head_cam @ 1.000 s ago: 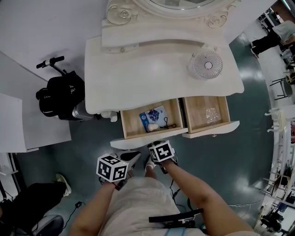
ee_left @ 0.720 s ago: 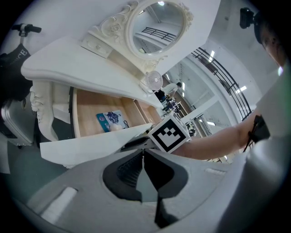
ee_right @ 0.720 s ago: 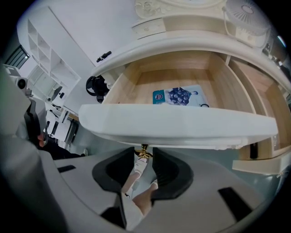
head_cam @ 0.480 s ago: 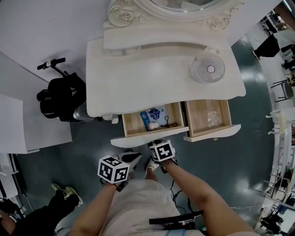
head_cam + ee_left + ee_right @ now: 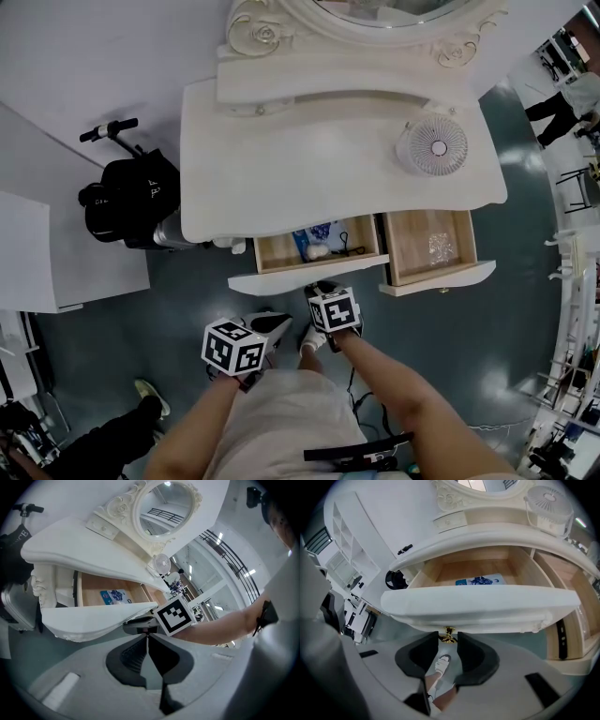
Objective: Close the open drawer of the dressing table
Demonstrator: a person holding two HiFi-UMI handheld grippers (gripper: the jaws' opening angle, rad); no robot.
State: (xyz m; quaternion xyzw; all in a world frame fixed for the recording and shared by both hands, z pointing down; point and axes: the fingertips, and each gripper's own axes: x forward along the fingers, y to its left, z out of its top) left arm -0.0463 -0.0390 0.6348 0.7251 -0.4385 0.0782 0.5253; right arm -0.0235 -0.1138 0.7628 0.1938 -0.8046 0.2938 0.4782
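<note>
The white dressing table (image 5: 309, 159) has two wooden drawers pulled out. The left drawer (image 5: 272, 281) is partly out and holds a blue packet (image 5: 314, 239) and small items. My right gripper (image 5: 319, 287) is at the middle of its white front panel (image 5: 478, 604). Its jaws are shut on the small gold knob (image 5: 448, 634) under the panel's lower edge. The right drawer (image 5: 433, 246) stands further out. My left gripper (image 5: 275, 324) hangs lower left of the drawer with its fingers together on nothing; the same gripper (image 5: 147, 637) points at the panel's underside (image 5: 89, 618).
A round clear fan (image 5: 437, 148) stands on the tabletop at the right, under the oval mirror (image 5: 164, 508). A black bag on a trolley (image 5: 127, 202) sits left of the table. My legs and a white shoe (image 5: 440, 663) are under the grippers. Another person's foot (image 5: 150, 396) shows lower left.
The left drawer has slid further in under the tabletop, with my right gripper following it. My left gripper has stayed put. The person at the lower left has shifted.
</note>
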